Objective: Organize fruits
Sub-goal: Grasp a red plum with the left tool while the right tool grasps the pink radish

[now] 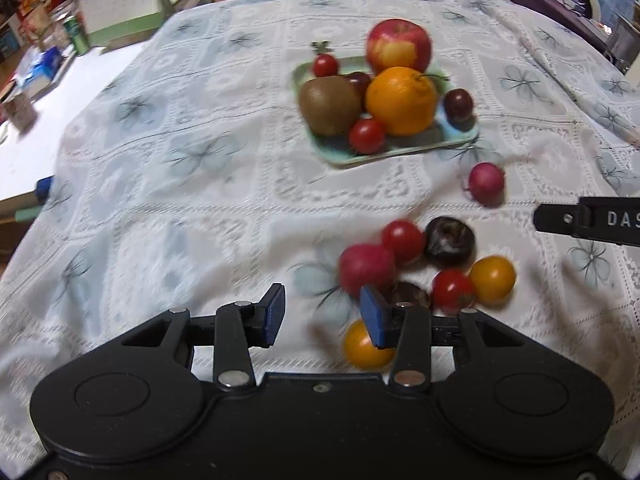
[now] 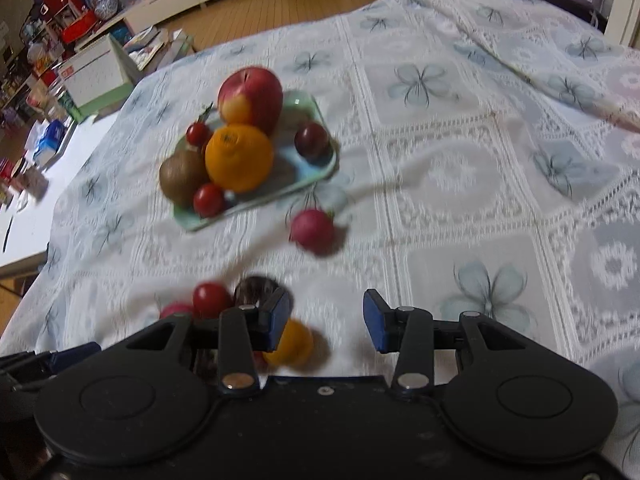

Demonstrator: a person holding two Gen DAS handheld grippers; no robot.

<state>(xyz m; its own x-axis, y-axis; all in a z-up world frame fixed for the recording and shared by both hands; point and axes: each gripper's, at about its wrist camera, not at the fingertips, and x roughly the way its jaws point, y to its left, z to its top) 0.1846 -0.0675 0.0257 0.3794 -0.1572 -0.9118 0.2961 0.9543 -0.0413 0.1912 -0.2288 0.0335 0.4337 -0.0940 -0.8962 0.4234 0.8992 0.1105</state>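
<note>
Left wrist view shows my left gripper low in the frame with its jaws apart and empty, hanging over the white lace tablecloth. Just right of it lies a loose cluster: pink radishes, red and yellow cherry tomatoes and a dark round plum. In the upper centre, the pale green rectangular tray already carries a red apple, an orange, a brown kiwi and small tomatoes, so I judge the loose pieces belong there. Right wrist view shows my right gripper, jaws likewise apart and empty, near the cluster, with one pink radish alone between cluster and tray.
</note>
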